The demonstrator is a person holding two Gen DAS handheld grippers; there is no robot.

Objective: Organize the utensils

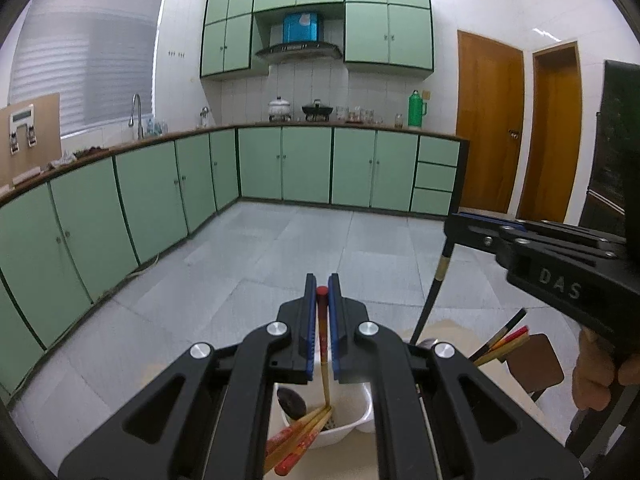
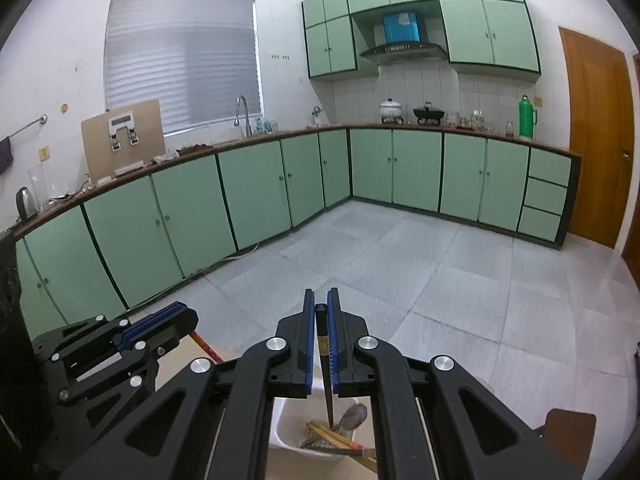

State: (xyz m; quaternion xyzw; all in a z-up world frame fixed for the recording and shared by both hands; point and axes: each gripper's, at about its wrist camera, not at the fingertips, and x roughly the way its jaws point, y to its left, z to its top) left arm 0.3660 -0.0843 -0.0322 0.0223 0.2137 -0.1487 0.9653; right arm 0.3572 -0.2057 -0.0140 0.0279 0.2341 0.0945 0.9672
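My left gripper point(image 1: 322, 284) is shut on a red-topped wooden chopstick point(image 1: 322, 336), held upright with its tip down in a white tub point(image 1: 360, 420) that holds more red and wooden chopsticks point(image 1: 300, 436) and a dark spoon point(image 1: 291, 401). My right gripper point(image 2: 320, 300) is shut on a black chopstick point(image 2: 326, 376), upright, tip down in the white tub point(image 2: 288, 424) beside wooden chopsticks point(image 2: 328, 436) and a metal spoon point(image 2: 354, 416). The right gripper point(image 1: 460, 222) shows in the left wrist view with its black chopstick point(image 1: 434, 284) hanging down. The left gripper body point(image 2: 160, 320) shows in the right wrist view.
The tub stands on a pale table point(image 1: 460, 328). A brown chair seat point(image 1: 534, 364) sits beyond the table's right side. Green cabinets point(image 1: 304, 164) line the far walls across a grey tiled floor point(image 1: 280, 248). Wooden doors point(image 1: 488, 120) are at the right.
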